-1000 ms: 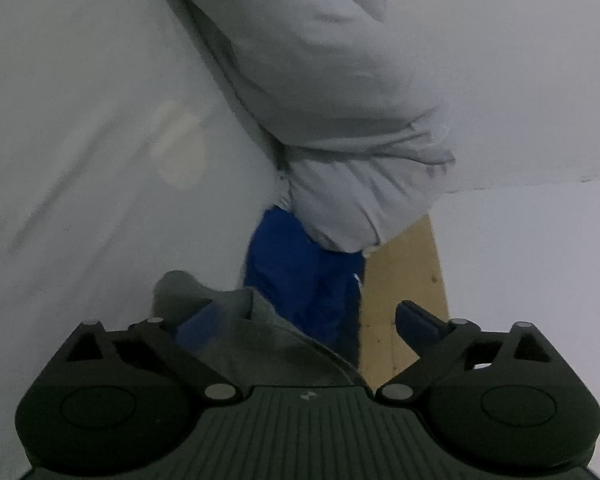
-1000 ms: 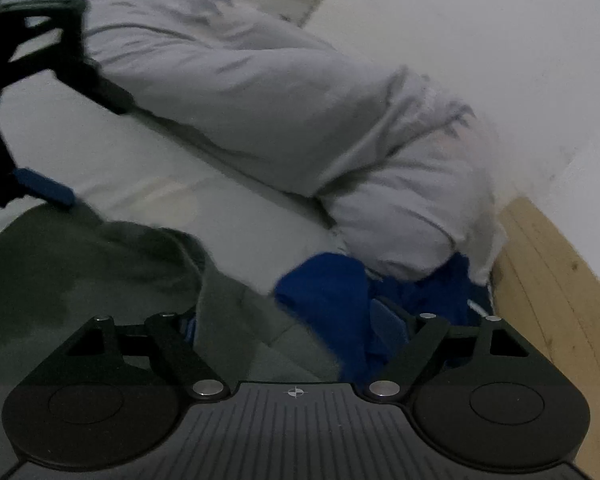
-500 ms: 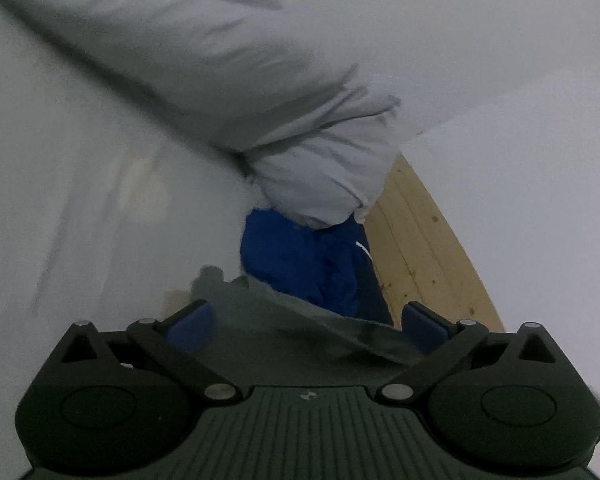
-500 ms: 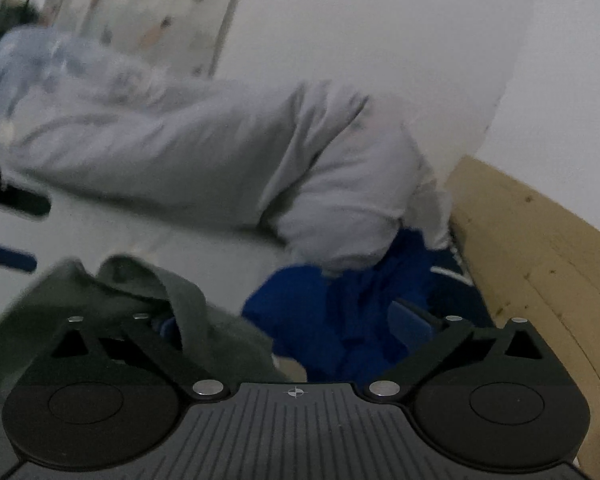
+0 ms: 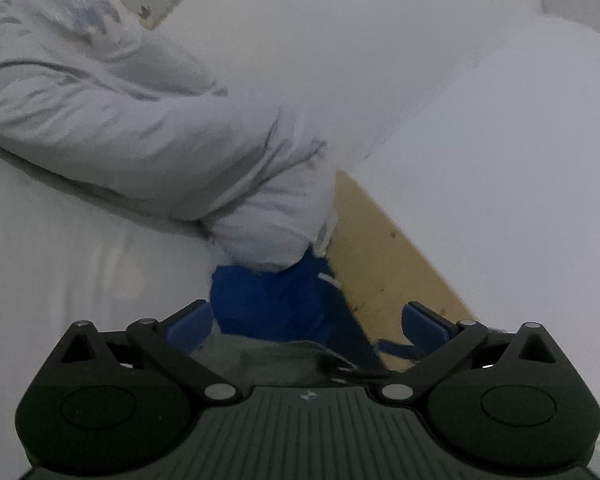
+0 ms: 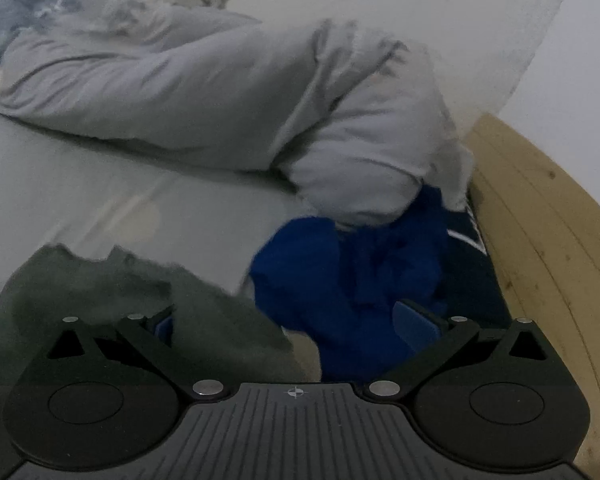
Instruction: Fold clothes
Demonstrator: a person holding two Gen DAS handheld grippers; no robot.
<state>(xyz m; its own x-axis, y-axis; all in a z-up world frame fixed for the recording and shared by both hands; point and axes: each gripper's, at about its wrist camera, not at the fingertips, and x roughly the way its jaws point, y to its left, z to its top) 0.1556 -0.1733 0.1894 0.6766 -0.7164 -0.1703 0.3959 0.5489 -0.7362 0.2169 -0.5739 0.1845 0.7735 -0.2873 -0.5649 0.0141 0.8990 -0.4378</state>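
Two grippers of mine are both spread wide over the bed. Starting at nine o'clock in my left view, the white sheet [image 5: 80, 248] runs under a pale grey duvet roll [image 5: 148, 128] that crosses toward the centre. My left gripper [image 5: 306, 322] has its blue pads apart, gripping nothing; a grey-green garment [image 5: 268, 356] lies just beneath them at six o'clock, and a blue garment [image 5: 268, 300] sits bunched just beyond, touching the duvet's end. At three o'clock the wooden bed frame [image 5: 388, 264] shows. In my right view, the grey-green garment [image 6: 100, 288] lies at eight o'clock, partly over my left pad; my right gripper [image 6: 292, 328] stands open, with the blue garment [image 6: 348, 280] heaped between centre and four o'clock beside the frame [image 6: 548, 248].
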